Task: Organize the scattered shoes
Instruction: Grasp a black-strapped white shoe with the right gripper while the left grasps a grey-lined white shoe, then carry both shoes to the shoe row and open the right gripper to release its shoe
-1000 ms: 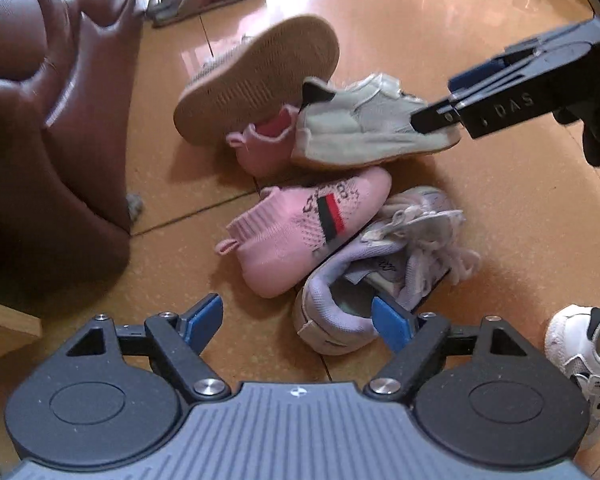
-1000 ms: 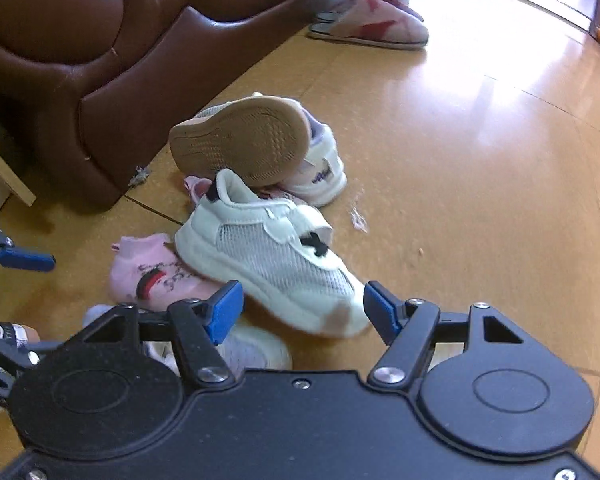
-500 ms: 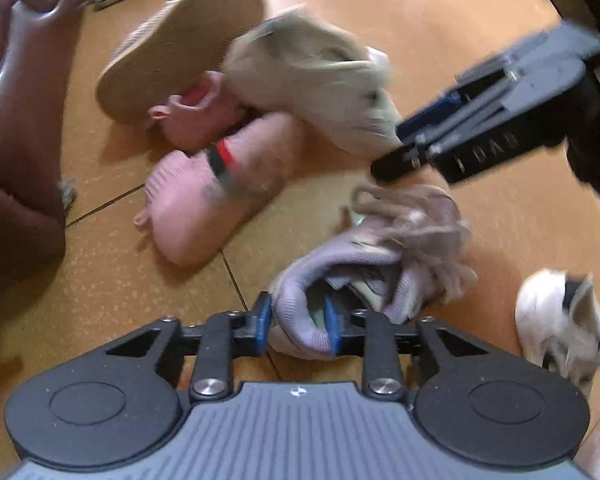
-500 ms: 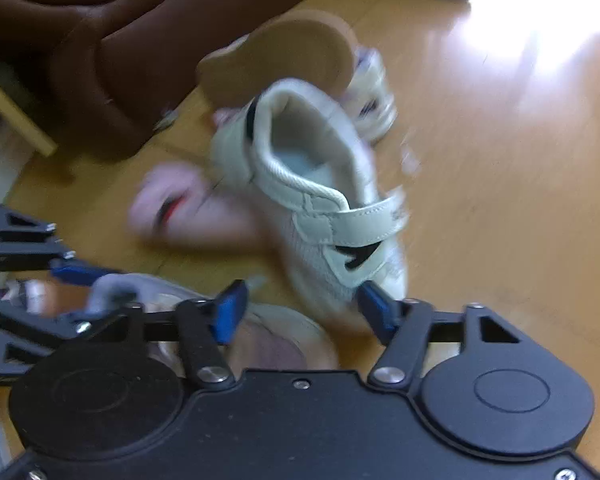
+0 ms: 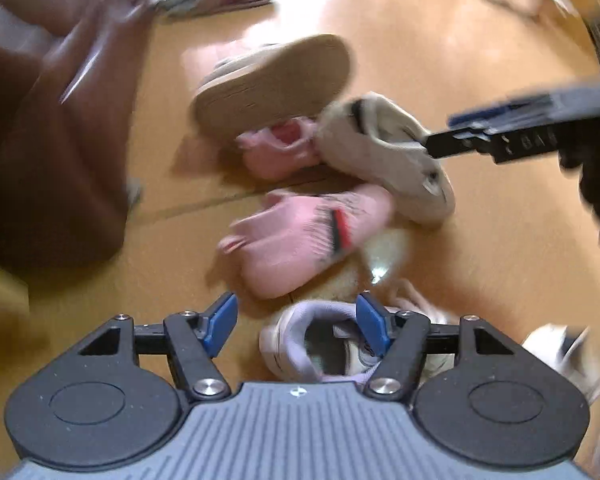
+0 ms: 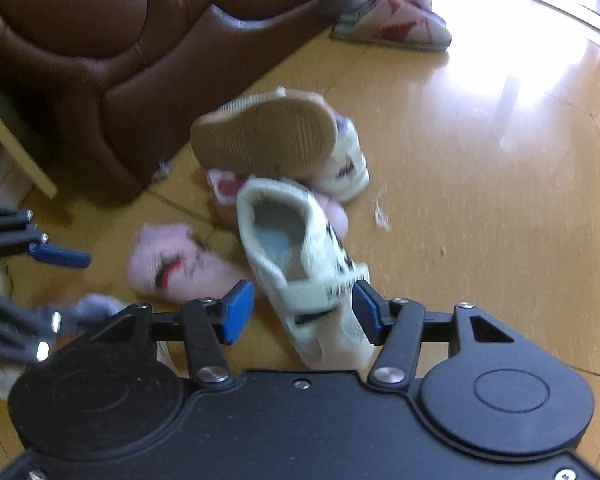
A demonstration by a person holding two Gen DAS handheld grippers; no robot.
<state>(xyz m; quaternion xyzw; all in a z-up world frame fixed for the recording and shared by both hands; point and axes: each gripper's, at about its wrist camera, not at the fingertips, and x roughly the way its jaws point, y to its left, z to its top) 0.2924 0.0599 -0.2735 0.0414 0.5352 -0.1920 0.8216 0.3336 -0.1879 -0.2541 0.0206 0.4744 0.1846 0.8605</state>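
Note:
Small shoes lie in a heap on the wooden floor. My left gripper (image 5: pixel 297 326) is opening above a lilac sneaker (image 5: pixel 312 340); its heel collar sits between the jaws, with a gap on the left side. My right gripper (image 6: pixel 302 314) is also opening around a white strap sneaker (image 6: pixel 300 264), which is tilted with its mouth toward the camera; a thin gap shows at the left pad. In the left wrist view the right gripper (image 5: pixel 500 140) reaches in against this white sneaker (image 5: pixel 388 152). A pink knit shoe (image 5: pixel 300 240) with a red and black stripe lies between the two.
A tan-soled shoe (image 6: pixel 264 136) lies upturned over a second pink shoe (image 6: pixel 226 188) and a white shoe (image 6: pixel 348 168). A brown leather sofa (image 6: pixel 100 40) stands to the left, a slipper (image 6: pixel 396 20) beyond. Another white shoe (image 5: pixel 560 356) lies at the right edge.
My left gripper, shut on the lilac sneaker's heel half a second ago, has opened. The right gripper's jaws have widened a little around the white sneaker, which now shows its mouth.

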